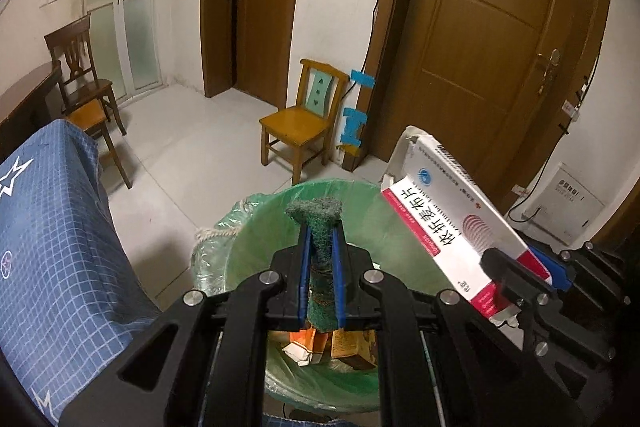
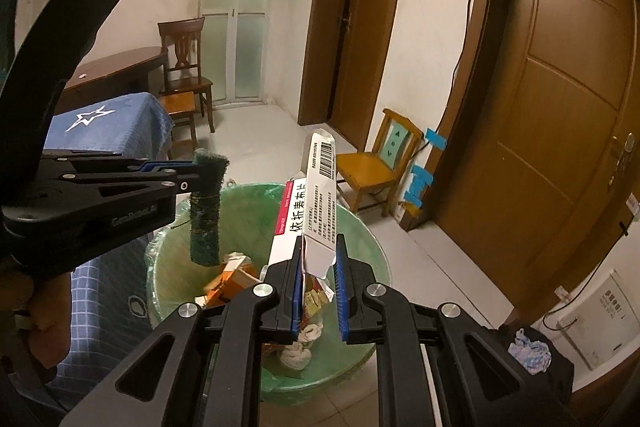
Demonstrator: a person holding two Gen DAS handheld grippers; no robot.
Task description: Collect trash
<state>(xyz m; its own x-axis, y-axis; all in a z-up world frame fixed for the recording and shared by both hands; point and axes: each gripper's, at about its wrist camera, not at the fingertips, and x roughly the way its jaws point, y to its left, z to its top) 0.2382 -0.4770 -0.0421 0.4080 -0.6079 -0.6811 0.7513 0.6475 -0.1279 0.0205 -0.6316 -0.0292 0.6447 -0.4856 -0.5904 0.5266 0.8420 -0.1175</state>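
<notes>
Far left: blue checked cloth (image 1: 60,247) draped just beside the bin, its fold close enough to snag a low sideways swing. Next along, left gripper (image 1: 320,267) pinched tight on the green scouring pad (image 1: 318,227), jaws nearly together with only the pad's thickness between; pad hanging over the open mouth of the green-lined bin (image 2: 360,227), lower end dangling above the cartons and crumpled paper already inside. Likely to fall true if let go here, though the rough fibre may cling to the blue pads (image 1: 305,267) and drop late. Further right, right gripper (image 2: 318,275) closed on the torn lower end of the white-and-pink medicine box (image 2: 316,203), jaws a box-width apart, box standing tall above the bin. Risk judged greatest here: long carton, gripped low on a ripped flap, apt to tip over the right rim (image 1: 360,187) onto the tiles. Open floor beyond; small yellow chair (image 1: 300,123) and brown door (image 1: 500,47) well apart.
</notes>
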